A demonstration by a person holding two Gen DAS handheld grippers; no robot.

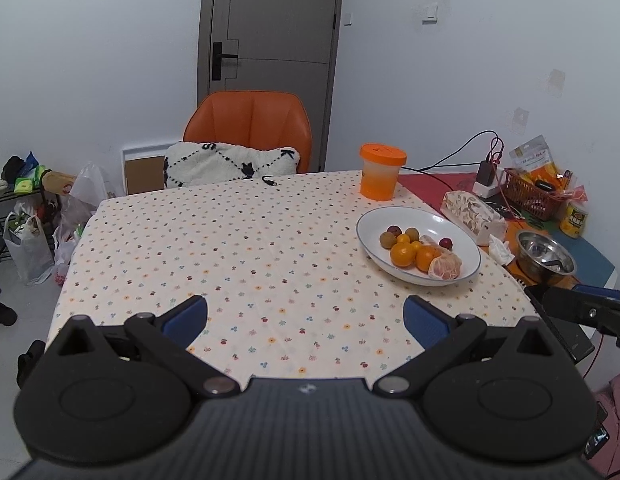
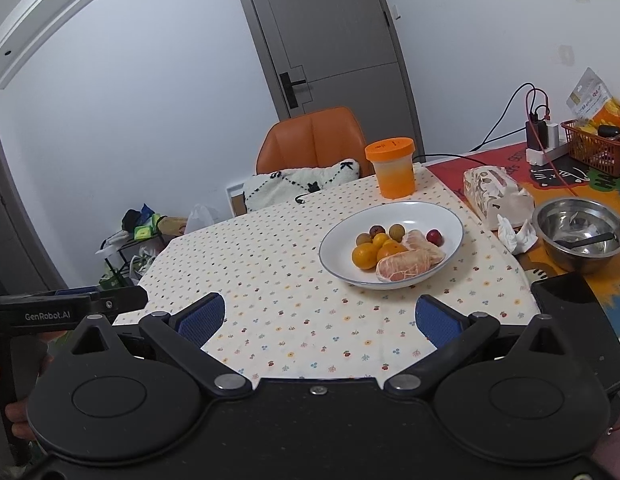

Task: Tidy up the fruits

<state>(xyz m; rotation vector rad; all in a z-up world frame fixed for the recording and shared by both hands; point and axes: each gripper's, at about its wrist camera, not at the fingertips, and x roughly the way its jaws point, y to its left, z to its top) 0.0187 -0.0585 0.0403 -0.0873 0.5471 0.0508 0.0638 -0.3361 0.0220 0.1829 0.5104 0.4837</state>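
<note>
A white plate stands on the right part of the dotted tablecloth. It holds oranges, peeled citrus pieces, small brown fruits and a dark red fruit. My left gripper is open and empty, above the table's near edge, left of the plate. My right gripper is open and empty, just in front of the plate.
An orange-lidded cup stands behind the plate. To the right are a tissue pack, a steel bowl, a red basket and cables. An orange chair with a cushion stands at the far side.
</note>
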